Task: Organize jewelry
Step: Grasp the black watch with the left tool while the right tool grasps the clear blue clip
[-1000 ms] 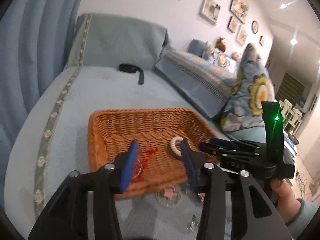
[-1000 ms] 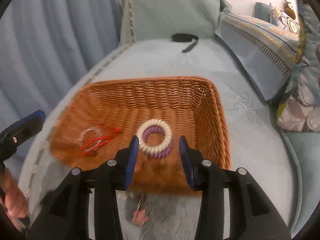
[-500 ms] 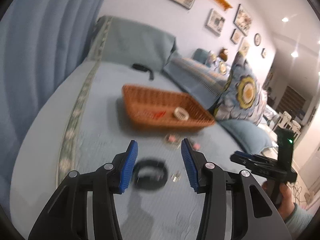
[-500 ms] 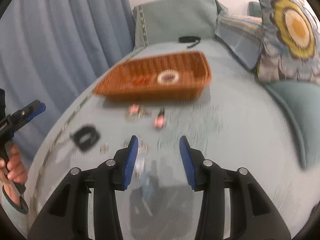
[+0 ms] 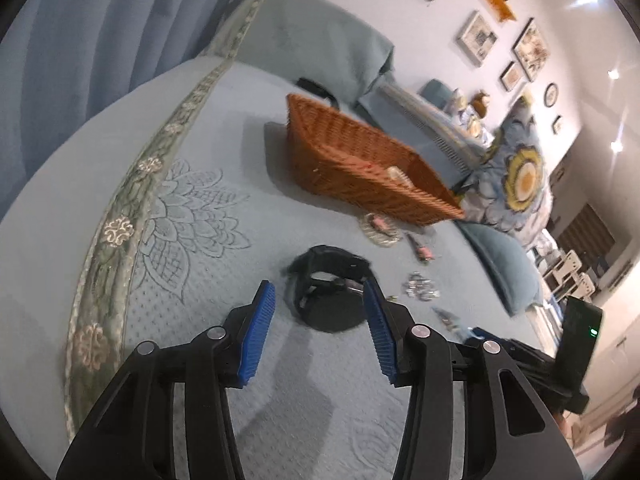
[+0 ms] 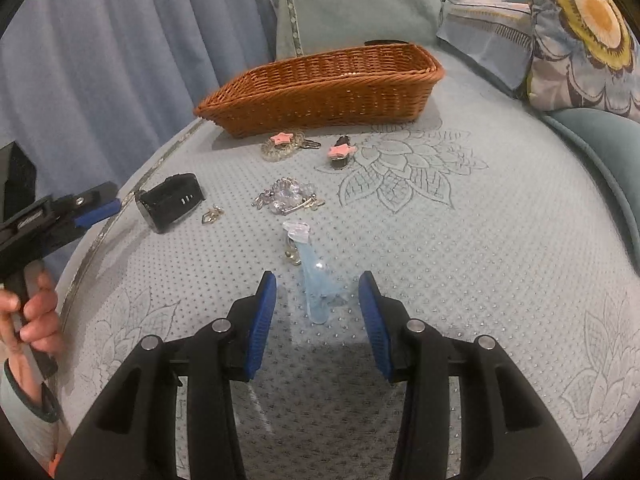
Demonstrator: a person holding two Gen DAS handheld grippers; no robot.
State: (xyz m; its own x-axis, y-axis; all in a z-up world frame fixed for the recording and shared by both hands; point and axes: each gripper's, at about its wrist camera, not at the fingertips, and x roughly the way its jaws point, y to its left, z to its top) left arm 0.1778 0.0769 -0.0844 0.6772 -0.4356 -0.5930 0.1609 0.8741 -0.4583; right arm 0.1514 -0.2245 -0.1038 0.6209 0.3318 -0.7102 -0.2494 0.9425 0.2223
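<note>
A brown wicker basket [image 6: 324,80] stands at the far side of the blue bedspread; it also shows in the left wrist view [image 5: 360,164]. My left gripper [image 5: 318,300] is open, its jaws either side of a black watch [image 5: 328,284] lying just ahead; the watch shows in the right wrist view [image 6: 170,200]. My right gripper [image 6: 316,294] is open and empty over a pale blue clip [image 6: 316,280]. Two pink star clips [image 6: 280,137] [image 6: 340,150] and a clear crystal piece [image 6: 286,196] lie between clip and basket.
A floral cushion [image 6: 588,24] lies at the right. Blue curtains [image 6: 120,40] hang at the left. A small silver charm [image 6: 212,213] lies beside the watch. A folded teal blanket [image 5: 312,44] sits behind the basket.
Both grippers have pulled back from over the basket toward the near side of the bed. The left one now faces the black watch, the right one the blue clip. Both stayed open.
</note>
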